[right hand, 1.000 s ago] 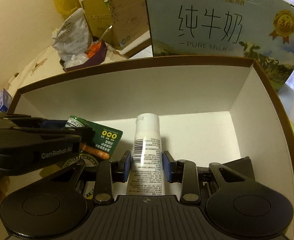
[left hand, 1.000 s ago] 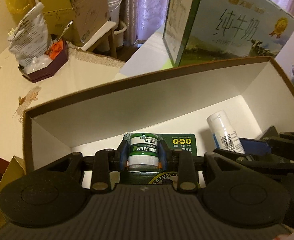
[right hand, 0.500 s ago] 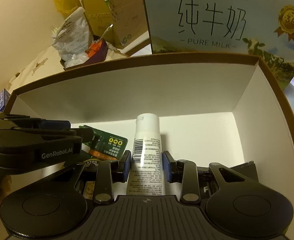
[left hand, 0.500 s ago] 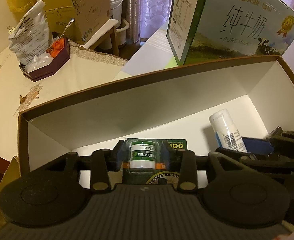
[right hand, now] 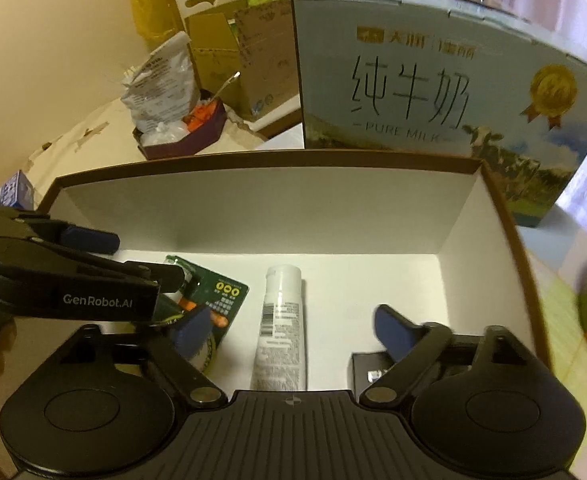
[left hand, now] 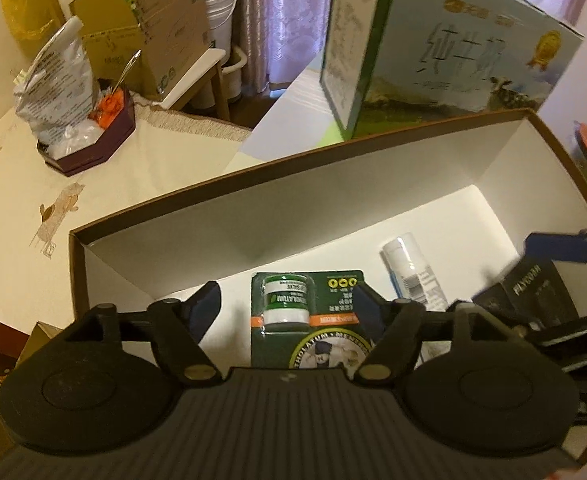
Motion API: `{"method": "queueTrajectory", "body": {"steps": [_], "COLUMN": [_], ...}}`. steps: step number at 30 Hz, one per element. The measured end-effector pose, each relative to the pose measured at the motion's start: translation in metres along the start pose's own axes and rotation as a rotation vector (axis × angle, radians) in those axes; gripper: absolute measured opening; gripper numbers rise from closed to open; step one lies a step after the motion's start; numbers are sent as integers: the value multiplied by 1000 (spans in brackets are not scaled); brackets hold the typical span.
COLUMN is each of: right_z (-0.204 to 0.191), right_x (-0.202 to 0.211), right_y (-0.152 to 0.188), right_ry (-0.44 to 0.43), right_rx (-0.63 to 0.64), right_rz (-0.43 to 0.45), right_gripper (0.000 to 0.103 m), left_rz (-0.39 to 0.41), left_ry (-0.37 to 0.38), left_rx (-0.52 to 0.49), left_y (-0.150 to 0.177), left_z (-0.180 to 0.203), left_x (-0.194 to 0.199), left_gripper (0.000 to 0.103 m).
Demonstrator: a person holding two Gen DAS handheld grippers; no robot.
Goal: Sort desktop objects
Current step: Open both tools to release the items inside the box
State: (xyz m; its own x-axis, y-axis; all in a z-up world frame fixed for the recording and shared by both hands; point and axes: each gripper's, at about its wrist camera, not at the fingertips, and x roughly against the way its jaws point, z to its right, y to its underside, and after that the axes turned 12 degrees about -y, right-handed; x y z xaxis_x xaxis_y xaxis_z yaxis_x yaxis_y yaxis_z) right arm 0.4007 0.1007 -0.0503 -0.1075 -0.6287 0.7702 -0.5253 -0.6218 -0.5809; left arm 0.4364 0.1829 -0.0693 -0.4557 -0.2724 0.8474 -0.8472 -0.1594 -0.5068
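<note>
Both grippers hang over a brown-rimmed box with white walls (left hand: pixel 253 216) (right hand: pixel 277 204). On its floor lies a green blister card with a small salve jar (left hand: pixel 287 306) (right hand: pixel 223 294). My left gripper (left hand: pixel 285 304) is above it, its jaws opening, pads clear of the card on both sides. Beside the card lies a white tube (right hand: pixel 281 328) (left hand: pixel 411 274). My right gripper (right hand: pixel 289 328) straddles the tube, its jaws opening wide and not touching it. A black box (left hand: pixel 533 296) (right hand: pixel 367 372) rests in the box's right part.
A tall milk carton (right hand: pixel 413 88) (left hand: pixel 453 56) stands just behind the box. On the cream tablecloth at the back left sits a dark hexagonal tray (left hand: pixel 93 148) (right hand: pixel 181 140) with a silver bag. Cardboard boxes (left hand: pixel 149 28) stand further behind.
Both grippers let go: the left opened off the salve card, the right off the white tube. Both items now lie on the box floor, and the grippers have lifted slightly.
</note>
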Motion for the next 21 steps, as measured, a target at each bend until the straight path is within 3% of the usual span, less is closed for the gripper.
{"method": "queueTrajectory", "body": {"steps": [2, 7, 21], "right_z": [-4, -10, -31], "right_x": [9, 32, 90], "right_y": [4, 18, 49], "right_ry": [-4, 4, 49], "right_rx": [19, 23, -26], "right_rz": [7, 13, 102], "right_gripper": [98, 101, 101], "left_rz": [4, 24, 78], "left_ry": [11, 20, 13], "left_rx": [-11, -30, -48], "left_y": [3, 11, 51], "left_z": [0, -2, -11], "left_x": [7, 27, 91], "left_gripper": [78, 84, 90]}}
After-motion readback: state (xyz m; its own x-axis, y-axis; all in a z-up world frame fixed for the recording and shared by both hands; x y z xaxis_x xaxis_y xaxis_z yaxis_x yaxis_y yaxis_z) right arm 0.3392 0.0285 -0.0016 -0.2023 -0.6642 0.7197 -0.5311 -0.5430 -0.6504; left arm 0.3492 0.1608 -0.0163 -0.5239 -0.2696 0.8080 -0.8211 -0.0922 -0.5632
